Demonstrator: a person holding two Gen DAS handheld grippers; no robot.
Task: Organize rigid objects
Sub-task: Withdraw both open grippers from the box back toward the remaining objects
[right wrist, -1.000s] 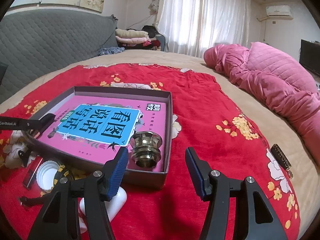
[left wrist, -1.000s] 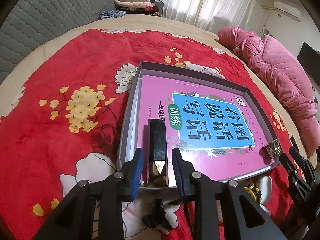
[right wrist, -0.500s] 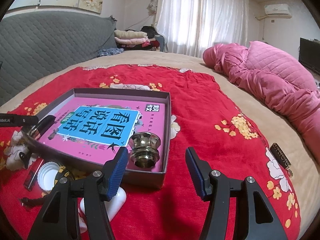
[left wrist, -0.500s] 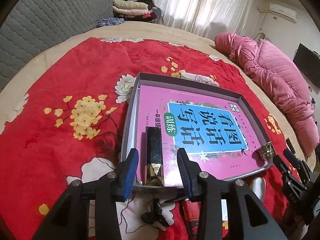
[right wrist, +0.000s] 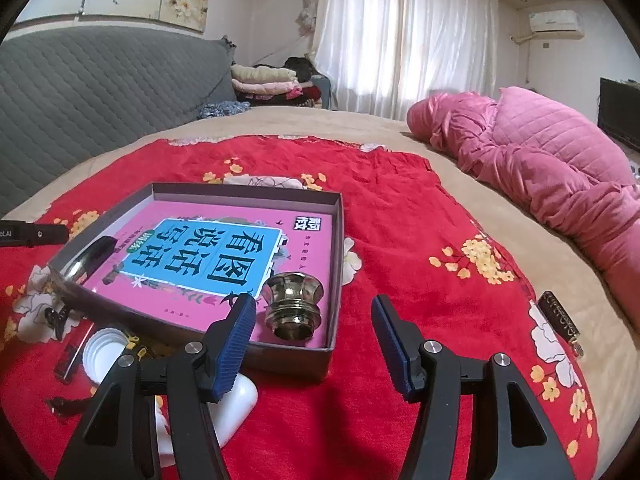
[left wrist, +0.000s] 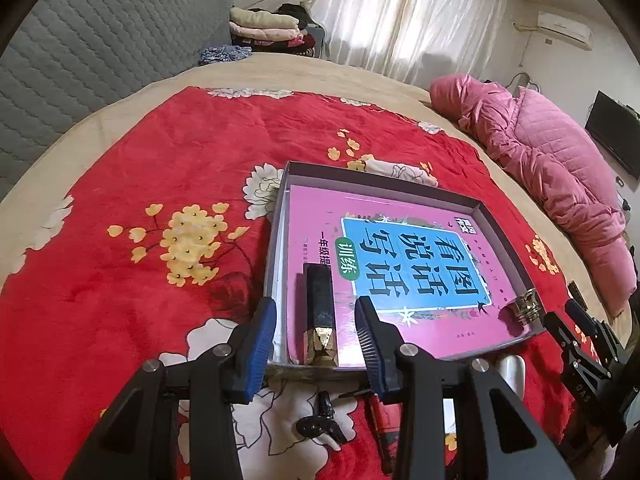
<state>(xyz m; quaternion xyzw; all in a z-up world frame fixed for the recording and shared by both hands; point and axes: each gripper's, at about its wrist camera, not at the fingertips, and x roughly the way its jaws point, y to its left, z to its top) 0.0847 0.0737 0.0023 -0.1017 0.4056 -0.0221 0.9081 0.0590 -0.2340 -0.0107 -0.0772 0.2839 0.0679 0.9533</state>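
Note:
A shallow grey box (left wrist: 404,185) (right wrist: 336,240) on the red blanket holds a pink book (left wrist: 400,256) (right wrist: 208,256). A black and gold bar (left wrist: 319,312) lies on the book at the box's near left corner. My left gripper (left wrist: 316,336) is open and empty, its blue pads either side of the bar's near end without touching it. A brass knob (right wrist: 294,306) (left wrist: 525,309) lies in the box's right corner. My right gripper (right wrist: 312,338) is open and empty, just in front of the knob.
Outside the box's near edge lie a white bottle (right wrist: 236,404), a white cap (right wrist: 102,354), a black clip (left wrist: 320,420) and a red pen (left wrist: 380,424). A dark keychain tag (right wrist: 558,316) lies on the blanket at right. A pink quilt (right wrist: 540,160) is at far right.
My left gripper has opened wider and drawn back and up from the bar, which stays in the box. My right gripper has barely moved.

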